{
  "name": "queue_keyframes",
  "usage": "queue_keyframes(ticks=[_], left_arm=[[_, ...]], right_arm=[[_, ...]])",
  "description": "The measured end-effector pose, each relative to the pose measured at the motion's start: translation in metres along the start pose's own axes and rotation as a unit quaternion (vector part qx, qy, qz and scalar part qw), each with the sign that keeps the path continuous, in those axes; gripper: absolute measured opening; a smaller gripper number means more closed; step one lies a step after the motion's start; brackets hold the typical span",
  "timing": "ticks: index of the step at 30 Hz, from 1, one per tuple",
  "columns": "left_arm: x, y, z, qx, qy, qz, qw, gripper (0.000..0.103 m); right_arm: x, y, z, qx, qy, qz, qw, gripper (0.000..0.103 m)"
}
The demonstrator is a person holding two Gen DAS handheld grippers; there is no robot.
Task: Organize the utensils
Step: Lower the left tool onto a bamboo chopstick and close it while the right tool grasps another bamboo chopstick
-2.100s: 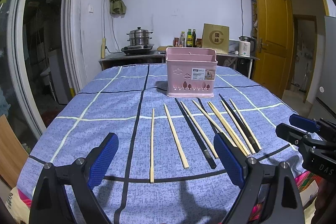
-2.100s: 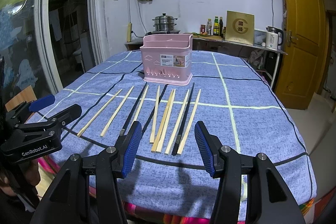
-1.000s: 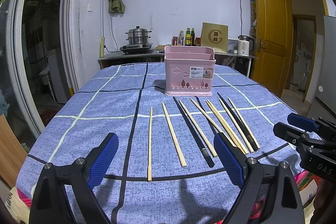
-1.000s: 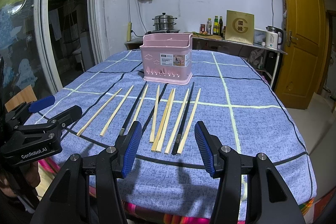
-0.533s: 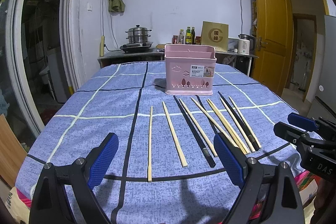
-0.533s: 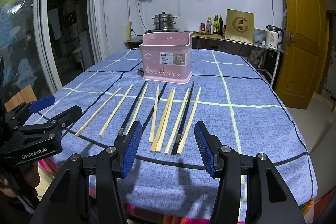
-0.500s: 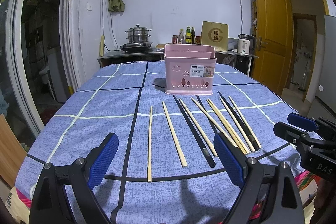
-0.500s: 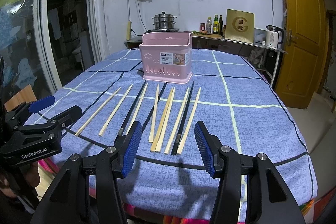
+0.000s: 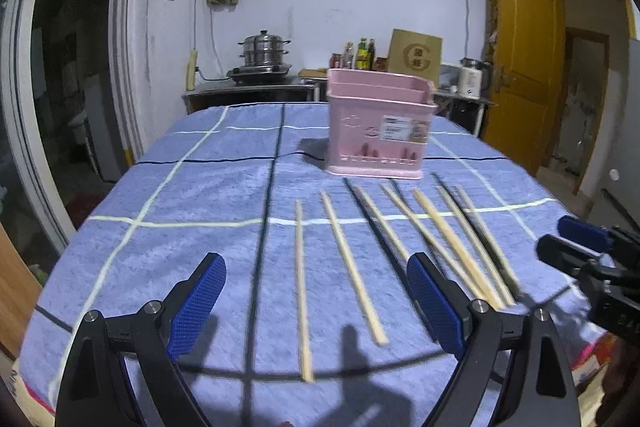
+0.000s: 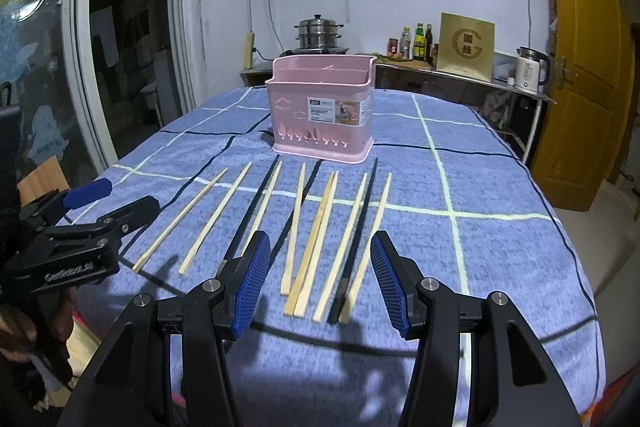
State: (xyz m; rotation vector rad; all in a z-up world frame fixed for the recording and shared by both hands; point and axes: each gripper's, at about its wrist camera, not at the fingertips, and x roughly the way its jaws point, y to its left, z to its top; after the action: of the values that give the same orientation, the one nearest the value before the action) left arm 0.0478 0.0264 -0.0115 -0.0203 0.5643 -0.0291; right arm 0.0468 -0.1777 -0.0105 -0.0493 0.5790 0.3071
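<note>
Blue checked tablecloth (image 10: 500,187) carries chopsticks (image 10: 320,227) fanned before the pink holder (image 10: 324,107), ready for loading; left gripper (image 9: 316,301) and right gripper (image 10: 320,279) hover at the near edge, jaws apart, empty.

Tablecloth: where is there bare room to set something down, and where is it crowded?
The tablecloth lies bare right of the chopsticks out to the table's right edge, and beside the pink basket on both sides. The left wrist view shows more bare cloth left of the leftmost chopstick. The strip before the basket is crowded with chopsticks in a row.
</note>
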Motion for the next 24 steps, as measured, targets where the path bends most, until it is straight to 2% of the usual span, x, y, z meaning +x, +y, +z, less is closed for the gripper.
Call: queue_keyframes(ticks=[2, 5, 10, 12, 15, 17, 19, 21, 24], left_arm=[[0.008, 0.005, 0.006, 0.002, 0.003, 0.009, 1.0000, 0.085], [0.028, 0.011, 0.016, 0.009, 0.022, 0.021, 0.9995, 0.082], [0.066, 0.025, 0.028, -0.004, 0.075, -0.001, 0.9972, 0.081], [0.080, 0.029, 0.029, -0.008, 0.095, -0.008, 0.9954, 0.077], [0.097, 0.034, 0.029, -0.013, 0.122, -0.009, 0.9924, 0.070], [0.108, 0.036, 0.029, -0.014, 0.138, -0.017, 0.9902, 0.063], [0.116, 0.036, 0.029, -0.012, 0.146, -0.019, 0.9891, 0.063], [0.125, 0.035, 0.028, -0.010, 0.159, -0.025, 0.9868, 0.059], [0.130, 0.034, 0.029, -0.004, 0.168, -0.023, 0.9855, 0.057]], right_arm=[[0.008, 0.000, 0.005, 0.000, 0.007, 0.004, 1.000, 0.053], [0.024, -0.002, 0.012, 0.000, 0.021, 0.009, 1.000, 0.053], [0.053, -0.004, 0.025, -0.002, 0.050, 0.020, 0.999, 0.051], [0.063, -0.007, 0.030, -0.001, 0.061, 0.021, 0.998, 0.041], [0.081, -0.012, 0.037, 0.001, 0.081, 0.024, 0.996, 0.031], [0.093, -0.014, 0.041, 0.001, 0.093, 0.026, 0.995, 0.027], [0.105, -0.015, 0.044, -0.002, 0.104, 0.026, 0.994, 0.025], [0.117, -0.019, 0.047, 0.002, 0.120, 0.028, 0.992, 0.020], [0.132, -0.026, 0.048, 0.010, 0.139, 0.032, 0.990, 0.019]])
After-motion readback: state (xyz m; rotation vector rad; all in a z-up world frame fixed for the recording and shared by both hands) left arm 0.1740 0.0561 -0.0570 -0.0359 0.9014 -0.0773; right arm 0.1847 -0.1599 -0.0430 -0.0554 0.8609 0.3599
